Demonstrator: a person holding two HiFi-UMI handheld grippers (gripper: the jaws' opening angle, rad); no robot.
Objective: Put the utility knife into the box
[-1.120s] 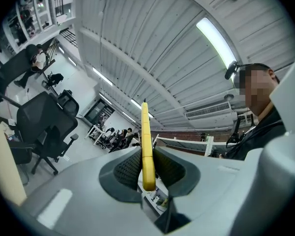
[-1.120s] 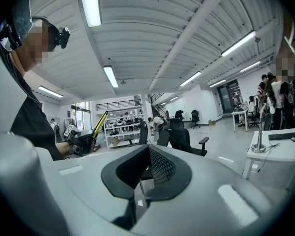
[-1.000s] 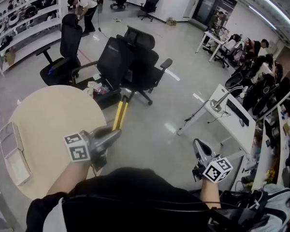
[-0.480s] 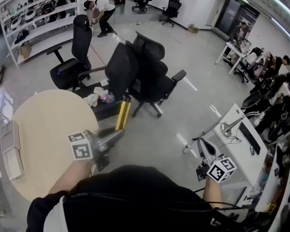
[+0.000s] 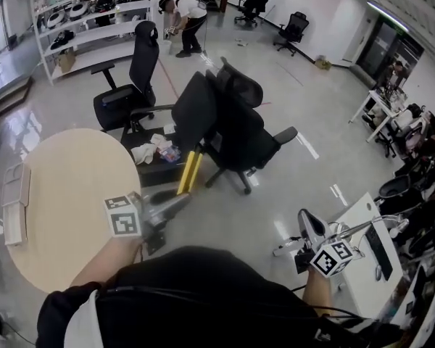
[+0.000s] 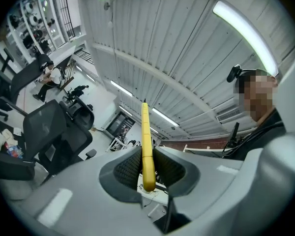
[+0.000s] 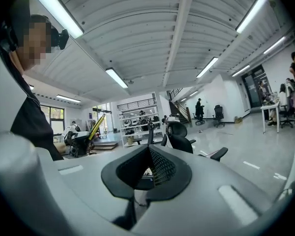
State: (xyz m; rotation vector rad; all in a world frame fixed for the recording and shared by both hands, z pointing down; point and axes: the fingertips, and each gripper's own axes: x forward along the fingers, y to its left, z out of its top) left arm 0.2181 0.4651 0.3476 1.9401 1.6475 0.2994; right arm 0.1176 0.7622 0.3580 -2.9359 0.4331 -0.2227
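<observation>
Left gripper [image 5: 180, 200]: You had it clenched on the utility knife [image 5: 189, 171]. In the left gripper view its ridged pads [image 6: 128, 168] pressed on both flat sides of the yellow handle, close to its butt end.
Utility knife: It was in your left gripper and not in the box. The long yellow body stuck out forward past the jaws, with its dark tip farthest from you. In the head view it hung over the floor just beyond the table's right edge and pointed toward the black office chairs [image 5: 232, 122].
Right gripper [image 5: 309, 222]: You held it with the jaws brought together and nothing between them; the right gripper view showed the two pads meeting. It hung at your right side over the shiny floor, near the corner of a white desk [image 5: 362, 220].
Box [image 5: 14, 203]: It was pale and shallow and lay at the far left edge of the table, well apart from the knife and from both grippers.
Table [image 5: 72, 187]: It was round with a light wood top and stood at your left. Your left forearm reached across its near edge.
Background: White shelving [image 5: 87, 13] stood at the far wall, and a person [image 5: 185, 14] bent over beside it.
</observation>
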